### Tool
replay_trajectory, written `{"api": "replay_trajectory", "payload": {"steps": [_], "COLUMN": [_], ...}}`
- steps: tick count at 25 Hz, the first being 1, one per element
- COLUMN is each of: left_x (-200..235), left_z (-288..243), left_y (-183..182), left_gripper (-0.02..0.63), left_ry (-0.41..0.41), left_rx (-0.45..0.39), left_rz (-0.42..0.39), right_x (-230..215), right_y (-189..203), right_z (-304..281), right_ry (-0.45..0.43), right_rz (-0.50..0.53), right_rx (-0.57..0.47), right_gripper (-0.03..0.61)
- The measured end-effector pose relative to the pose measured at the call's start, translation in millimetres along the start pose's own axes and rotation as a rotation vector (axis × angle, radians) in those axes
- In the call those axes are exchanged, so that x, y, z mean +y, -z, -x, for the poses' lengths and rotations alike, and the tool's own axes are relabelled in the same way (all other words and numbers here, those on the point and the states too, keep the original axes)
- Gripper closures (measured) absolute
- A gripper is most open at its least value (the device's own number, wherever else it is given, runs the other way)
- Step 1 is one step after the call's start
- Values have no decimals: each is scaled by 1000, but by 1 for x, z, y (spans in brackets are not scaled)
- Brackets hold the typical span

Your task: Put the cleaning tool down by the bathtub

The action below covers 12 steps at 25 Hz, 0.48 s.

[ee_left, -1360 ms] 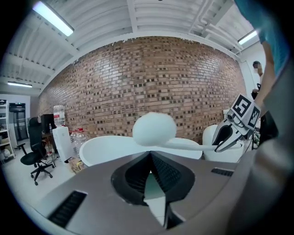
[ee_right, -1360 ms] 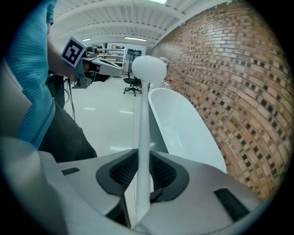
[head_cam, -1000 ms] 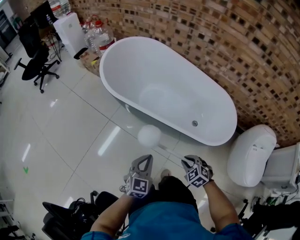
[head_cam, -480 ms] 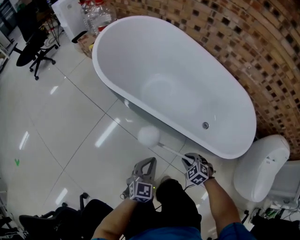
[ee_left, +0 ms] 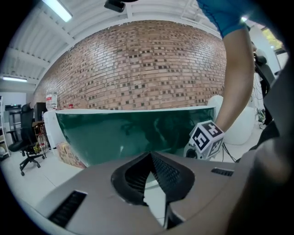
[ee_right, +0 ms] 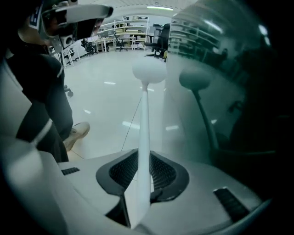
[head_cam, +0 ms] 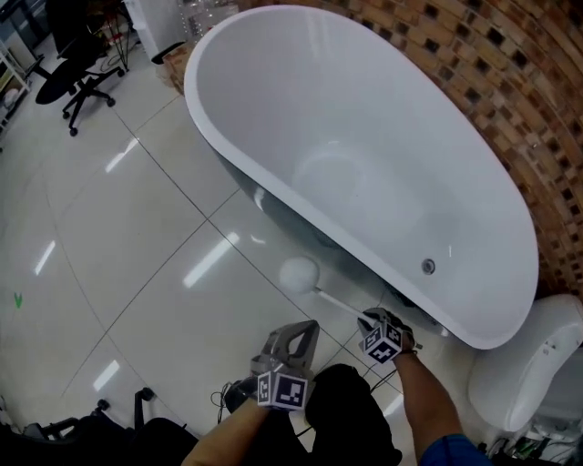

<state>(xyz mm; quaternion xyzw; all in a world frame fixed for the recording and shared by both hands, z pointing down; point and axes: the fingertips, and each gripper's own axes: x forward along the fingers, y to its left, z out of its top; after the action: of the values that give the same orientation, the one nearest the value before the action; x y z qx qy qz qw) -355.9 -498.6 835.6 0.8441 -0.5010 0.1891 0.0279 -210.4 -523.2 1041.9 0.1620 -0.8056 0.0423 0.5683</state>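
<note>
The cleaning tool [head_cam: 299, 274] is a white brush with a round head and a thin white handle [ee_right: 144, 137]. My right gripper [head_cam: 372, 320] is shut on the handle, and the round head [ee_right: 149, 71] hovers over the floor beside the dark green outer wall of the bathtub [ee_right: 220, 92]. The white bathtub [head_cam: 273, 173] fills the upper middle of the head view. My left gripper [head_cam: 301, 339] is low in the head view, to the left of the right one. Its jaws [ee_left: 149, 176] are closed with nothing between them.
A white toilet [head_cam: 528, 364] stands at the right beyond the tub's end. A black office chair [head_cam: 68, 77] and bottles [head_cam: 205, 11] are at the upper left. Brick wall [head_cam: 510, 73] runs behind the tub. Glossy white floor tiles [head_cam: 118, 237] spread to the left.
The view has closed in on the bathtub. The brush in my right gripper has moved lower and nearer the tub's side. The left gripper stays beside it.
</note>
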Motion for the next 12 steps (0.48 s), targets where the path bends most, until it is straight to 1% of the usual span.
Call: {"api": "replay_trajectory", "payload": {"steps": [2,5,8,10,12], "left_x": [4,4,11,20,26], "left_z": [-8,-22,-33,-37,-39], "left_y": [14,40,59,68,75], "left_gripper": [617,617,616,617,617], "left_ry": [-13,-7,10,-2,-16], "left_rx": [-12,-21,-6,6,20], "left_rz": [-19,-18,36,82,101], "right_x": [-4,-6,-9,-13,-18], "right_y": [11,29,46,56,63], "right_z": [-44,-103,-149,-172,-187], "right_ry": [-3,-5,5,15,25], "right_rz": [-13,-49,-52,-48,-60], "right_rx": [23,57,93,128,161], "right_gripper": [483,482,482,482,480]}}
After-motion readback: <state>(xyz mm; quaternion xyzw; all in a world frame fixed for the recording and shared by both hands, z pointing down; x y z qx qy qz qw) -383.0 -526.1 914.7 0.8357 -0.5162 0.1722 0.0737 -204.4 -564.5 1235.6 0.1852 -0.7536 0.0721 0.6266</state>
